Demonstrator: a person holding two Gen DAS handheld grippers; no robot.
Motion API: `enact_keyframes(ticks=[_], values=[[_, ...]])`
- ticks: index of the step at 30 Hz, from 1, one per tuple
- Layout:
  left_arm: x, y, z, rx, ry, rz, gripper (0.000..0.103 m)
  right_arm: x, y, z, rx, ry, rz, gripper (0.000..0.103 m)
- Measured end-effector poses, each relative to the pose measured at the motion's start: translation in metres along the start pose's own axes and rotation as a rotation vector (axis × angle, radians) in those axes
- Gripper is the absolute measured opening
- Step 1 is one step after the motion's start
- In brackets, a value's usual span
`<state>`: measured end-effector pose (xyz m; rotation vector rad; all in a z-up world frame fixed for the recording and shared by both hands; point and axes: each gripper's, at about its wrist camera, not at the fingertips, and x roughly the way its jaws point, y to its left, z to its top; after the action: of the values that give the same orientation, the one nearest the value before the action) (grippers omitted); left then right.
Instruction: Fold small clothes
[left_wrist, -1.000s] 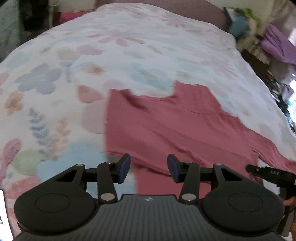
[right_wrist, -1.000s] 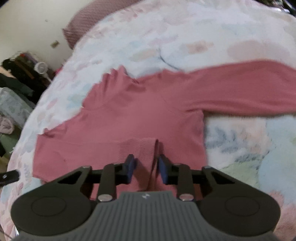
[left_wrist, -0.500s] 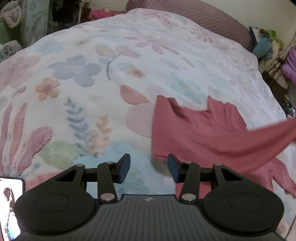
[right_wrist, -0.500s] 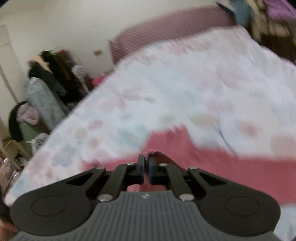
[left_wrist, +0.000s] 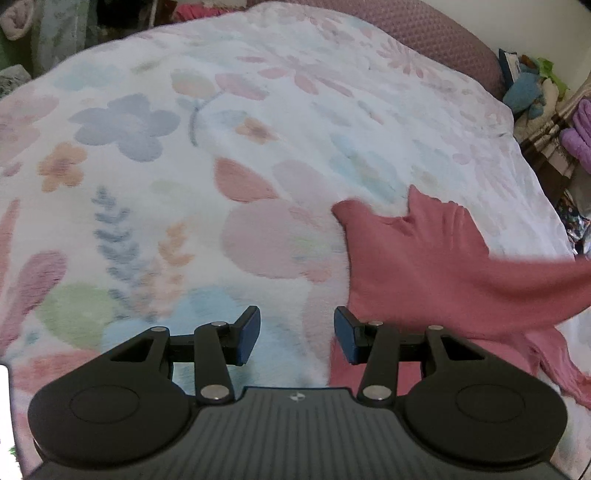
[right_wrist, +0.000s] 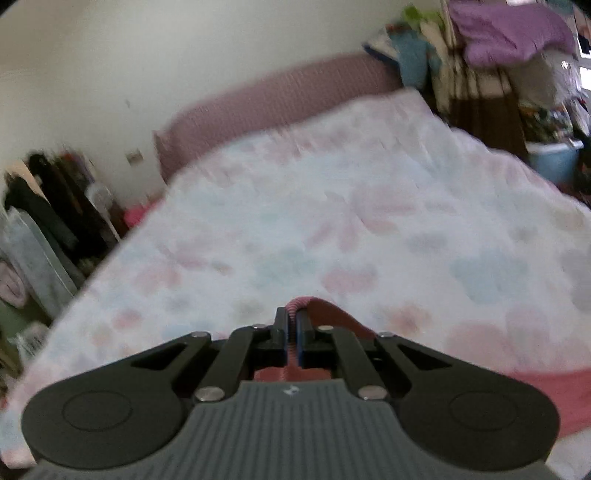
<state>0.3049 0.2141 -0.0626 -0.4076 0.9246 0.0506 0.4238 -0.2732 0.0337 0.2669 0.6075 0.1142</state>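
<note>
While the left tool (left_wrist: 297, 336) stays spread, right tool (right_wrist: 293, 332) lifts pink top (left_wrist: 424, 266) higher.

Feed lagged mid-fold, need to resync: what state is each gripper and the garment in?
Left gripper: open, empty, above the bedspread.
Right gripper: shut on a ribbed edge of the pink top.
Pink top: partly flat on the bedspread, one part lifted toward the right.

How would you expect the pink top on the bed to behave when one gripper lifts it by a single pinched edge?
Likely floppy: where the right gripper pinches the pink top, the cloth bunches into a narrow ridge. It probably sags and trails, since one part stretches away off the floral bedspread while the rest lies flat. It seems light, as a small pinch raises it.
</note>
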Motion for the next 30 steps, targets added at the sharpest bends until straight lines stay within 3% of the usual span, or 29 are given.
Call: enact_keyframes(ticks=[4, 8, 11, 14, 16, 17, 21, 23, 26, 28, 30], values=[[0.025, -0.005, 0.015, -0.084, 0.017, -0.074, 0.054, 0.036, -0.035, -0.031, 0.042, 0.086, -0.031, 0.0], [0.055, -0.011, 0.034, -0.17, 0.028, -0.119, 0.056, 0.053, -0.055, -0.048, 0.056, 0.1, -0.038, 0.0], [0.08, -0.021, 0.045, -0.189, 0.031, -0.13, 0.056, 0.056, -0.064, -0.052, 0.052, 0.096, -0.031, 0.0], [0.102, -0.034, 0.052, -0.164, 0.037, -0.089, 0.056, 0.052, -0.065, -0.058, 0.051, 0.102, -0.036, 0.0], [0.116, -0.039, 0.055, -0.148, 0.062, -0.063, 0.032, 0.055, -0.072, -0.06, 0.057, 0.106, -0.045, 0.0], [0.119, -0.041, 0.056, -0.125, 0.065, -0.046, 0.003, 0.055, -0.075, -0.059, 0.061, 0.106, -0.05, 0.0], [0.1, -0.044, 0.067, -0.01, 0.001, -0.086, 0.003, 0.053, -0.09, -0.055, 0.112, 0.082, -0.038, 0.0], [0.101, -0.042, 0.074, 0.025, 0.013, -0.063, 0.003, 0.057, -0.099, -0.052, 0.127, 0.078, -0.056, 0.0], [0.111, -0.043, 0.078, 0.06, 0.041, -0.019, 0.004, 0.087, -0.116, -0.055, 0.152, 0.146, -0.115, 0.0], [0.118, -0.045, 0.076, 0.055, 0.062, -0.013, 0.009, 0.11, -0.125, -0.064, 0.133, 0.179, -0.161, 0.004], [0.116, -0.047, 0.072, 0.061, 0.046, 0.02, 0.024, 0.121, -0.133, -0.072, 0.16, 0.205, -0.169, 0.008]])
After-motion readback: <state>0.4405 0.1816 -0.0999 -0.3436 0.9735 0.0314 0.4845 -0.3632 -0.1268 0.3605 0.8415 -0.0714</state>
